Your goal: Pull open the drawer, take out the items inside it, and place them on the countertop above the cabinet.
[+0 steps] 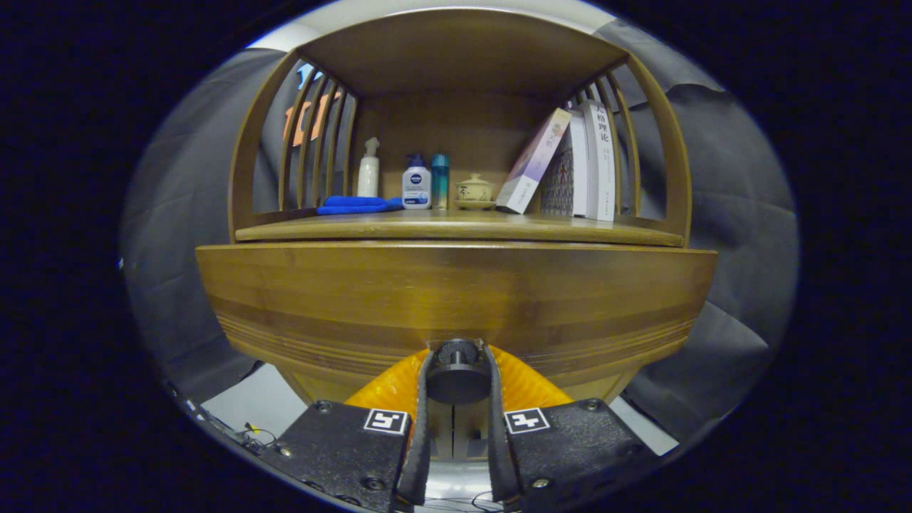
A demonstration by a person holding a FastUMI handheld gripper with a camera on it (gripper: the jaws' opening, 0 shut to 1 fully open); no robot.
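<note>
A wooden cabinet drawer front (456, 292) spreads wide just ahead of me. Its dark round knob (457, 370) sits low at the middle, and my gripper (457, 360) is shut on it, one finger pressing each side. The countertop (456, 226) runs above the drawer. Whether the drawer stands slightly out I cannot tell, and its inside is hidden.
On the countertop stand a folded blue cloth (356, 205), a white pump bottle (368, 171), a lotion bottle (416, 184), a teal cylinder (439, 179), a small lidded cup (475, 191) and leaning books (570, 164). Slatted wooden sides (313, 142) and a shelf roof enclose it.
</note>
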